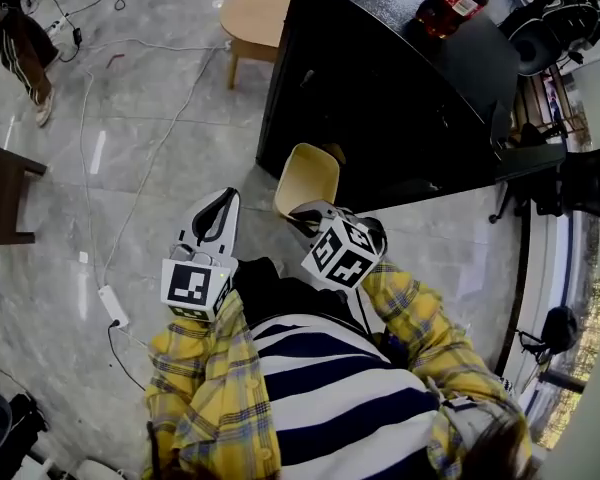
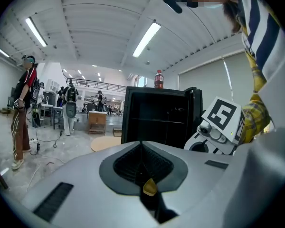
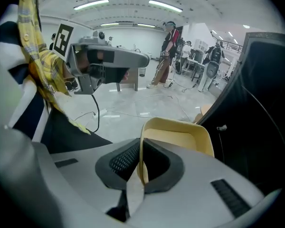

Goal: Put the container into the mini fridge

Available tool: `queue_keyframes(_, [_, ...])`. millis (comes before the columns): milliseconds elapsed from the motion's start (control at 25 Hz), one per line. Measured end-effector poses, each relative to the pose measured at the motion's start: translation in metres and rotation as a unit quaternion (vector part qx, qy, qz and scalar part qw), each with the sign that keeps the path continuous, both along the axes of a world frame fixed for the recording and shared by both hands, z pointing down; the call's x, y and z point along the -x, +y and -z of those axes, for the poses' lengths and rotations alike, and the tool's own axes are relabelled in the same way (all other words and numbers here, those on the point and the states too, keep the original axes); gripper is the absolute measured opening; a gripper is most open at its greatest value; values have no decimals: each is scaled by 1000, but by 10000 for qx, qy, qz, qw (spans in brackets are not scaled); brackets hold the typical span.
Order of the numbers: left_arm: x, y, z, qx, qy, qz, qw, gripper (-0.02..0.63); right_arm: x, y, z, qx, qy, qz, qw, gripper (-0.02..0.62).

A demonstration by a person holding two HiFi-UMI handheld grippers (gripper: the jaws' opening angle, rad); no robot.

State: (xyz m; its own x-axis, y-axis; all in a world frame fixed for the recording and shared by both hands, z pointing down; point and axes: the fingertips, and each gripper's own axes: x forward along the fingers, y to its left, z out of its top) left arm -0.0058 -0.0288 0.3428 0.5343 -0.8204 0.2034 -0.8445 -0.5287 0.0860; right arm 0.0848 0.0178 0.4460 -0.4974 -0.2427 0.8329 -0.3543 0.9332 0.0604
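A pale yellow plastic container hangs just in front of the black mini fridge, low against its front face. My right gripper is shut on the container's near rim. In the right gripper view the container stands out past the shut right gripper, with the dark mini fridge close on the right. My left gripper is beside it on the left, shut and holding nothing. The left gripper view shows the left gripper pointing at the mini fridge, whose dark inside shows a shelf.
A cola bottle stands on top of the fridge. A round wooden table sits behind the fridge's left side. Cables and a power strip lie on the grey floor at left. A person stands far left; chairs crowd the right.
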Motion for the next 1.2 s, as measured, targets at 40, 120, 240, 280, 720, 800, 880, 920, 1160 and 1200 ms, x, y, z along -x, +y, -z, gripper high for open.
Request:
queue_keyframes(40, [-2, -6, 1, -27, -21, -21, 10000, 23, -2, -5, -4, 25, 15, -33, 10000, 38])
queue_keyframes(120, [-4, -14, 2, -38, -63, -42, 10000, 23, -4, -13, -11, 102, 57, -88, 9999, 38])
queue_keyframes(240, [-5, -22, -7, -13, -139, -131, 9998, 23, -6, -26, -23, 141, 177, -200, 9995, 38])
queue_keyframes(280, [-6, -27, -10, 3, -143, -178, 9997, 23, -8, -34, -27, 107, 235, -245, 9994, 38])
queue_keyframes(720, [-20, -87, -48, 299, -1, -700, 9971, 23, -27, -116, -44, -36, 668, -888, 9938, 38])
queue_keyframes(800, [-20, -95, -53, 355, 49, -749, 9965, 23, -28, -130, -40, -159, 716, -972, 9926, 38])
queue_keyframes(880, [-22, -103, -59, 435, 115, -772, 9960, 23, -29, -142, -37, -283, 747, -1037, 9914, 38])
queue_keyframes(920, [-22, -107, -61, 466, 138, -784, 9957, 23, -30, -149, -36, -334, 764, -1064, 9908, 38])
queue_keyframes(1160, [-29, -127, -66, 537, 185, -902, 9943, 23, -45, -188, -37, -561, 878, -1362, 9852, 38])
queue_keyframes(1200, [-30, -130, -68, 550, 189, -919, 9941, 23, -48, -194, -38, -607, 886, -1414, 9841, 38])
